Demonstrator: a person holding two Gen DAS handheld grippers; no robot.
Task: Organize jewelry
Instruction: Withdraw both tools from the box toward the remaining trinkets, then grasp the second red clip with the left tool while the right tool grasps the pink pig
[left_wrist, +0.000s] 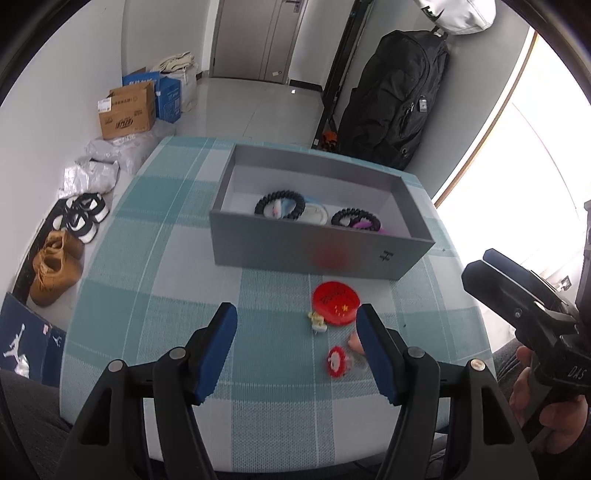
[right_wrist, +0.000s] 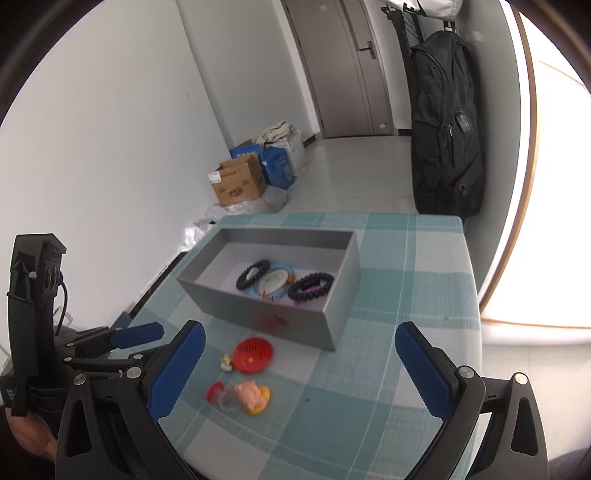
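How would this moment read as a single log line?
left gripper open, empty | right gripper open, empty | red badge on tablecloth | bracelets in grey box

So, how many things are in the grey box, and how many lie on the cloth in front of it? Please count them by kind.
In the grey box:
Black bead bracelets: 2
Light blue ring: 1
White round piece: 1
Purple piece: 1

On the cloth:
Red round badge: 1
Small cream clip: 1
Pink pig charm: 1
Small red piece: 1

Total: 9
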